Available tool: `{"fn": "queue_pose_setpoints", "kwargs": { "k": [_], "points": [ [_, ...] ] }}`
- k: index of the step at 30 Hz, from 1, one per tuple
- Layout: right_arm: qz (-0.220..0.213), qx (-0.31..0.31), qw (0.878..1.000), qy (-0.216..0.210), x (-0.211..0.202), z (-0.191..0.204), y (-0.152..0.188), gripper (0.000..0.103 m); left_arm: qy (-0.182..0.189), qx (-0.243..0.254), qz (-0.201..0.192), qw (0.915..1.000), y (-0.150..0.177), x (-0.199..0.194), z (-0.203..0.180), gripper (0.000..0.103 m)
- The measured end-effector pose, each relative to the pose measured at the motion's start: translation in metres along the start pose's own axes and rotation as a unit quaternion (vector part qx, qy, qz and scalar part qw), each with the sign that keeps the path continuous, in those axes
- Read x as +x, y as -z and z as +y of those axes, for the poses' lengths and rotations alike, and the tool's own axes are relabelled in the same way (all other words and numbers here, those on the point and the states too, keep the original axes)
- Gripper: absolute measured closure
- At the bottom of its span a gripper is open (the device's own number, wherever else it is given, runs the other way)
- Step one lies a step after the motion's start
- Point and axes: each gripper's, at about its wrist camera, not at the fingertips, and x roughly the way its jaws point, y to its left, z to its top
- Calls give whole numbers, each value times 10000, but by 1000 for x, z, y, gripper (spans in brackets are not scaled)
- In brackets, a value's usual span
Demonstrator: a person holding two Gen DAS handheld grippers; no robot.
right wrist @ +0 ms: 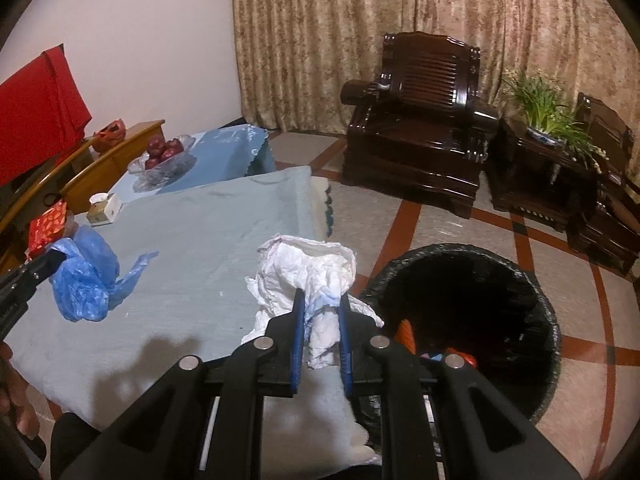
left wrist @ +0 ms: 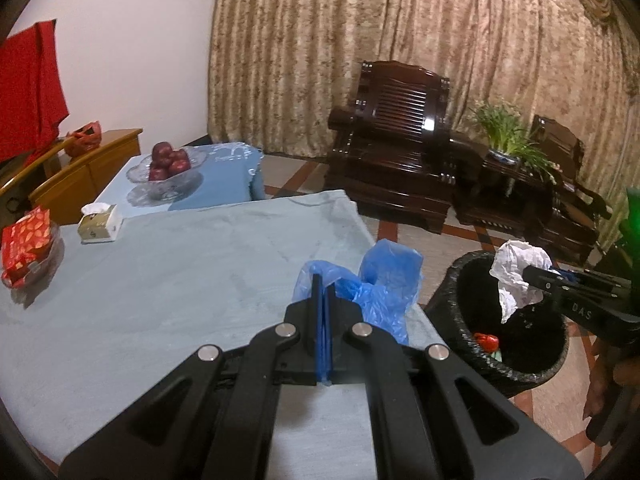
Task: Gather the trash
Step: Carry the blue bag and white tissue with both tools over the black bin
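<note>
My left gripper (left wrist: 323, 282) is shut on a crumpled blue plastic bag (left wrist: 380, 284), held just above the right edge of the light blue table (left wrist: 180, 280). The bag also shows in the right wrist view (right wrist: 86, 280). My right gripper (right wrist: 322, 300) is shut on a crumpled white paper (right wrist: 308, 272) and holds it over the near rim of the black-lined trash bin (right wrist: 548, 320). In the left wrist view the paper (left wrist: 516, 276) hangs above the bin's (left wrist: 448, 300) opening. Red and orange trash lies inside the bin.
On the table stand a tissue box (left wrist: 100, 224), a red snack pack in a glass dish (left wrist: 26, 248) and a glass bowl of red apples (left wrist: 168, 164). A dark wooden armchair (right wrist: 420, 120), side table with a plant (right wrist: 548, 120) and curtain lie beyond.
</note>
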Motion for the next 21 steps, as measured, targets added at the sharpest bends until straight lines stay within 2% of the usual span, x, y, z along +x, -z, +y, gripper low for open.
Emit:
{"fn": "queue_pose_setpoints", "kwargs": {
  "k": [10, 21],
  "points": [
    [-70, 192, 9994, 294, -11, -44, 1, 88, 354, 278, -18, 9990, -11, 12, -46, 103],
    [-123, 558, 9960, 683, -23, -108, 5, 88, 925, 574, 147, 9939, -19, 46, -108, 103]
  ]
}}
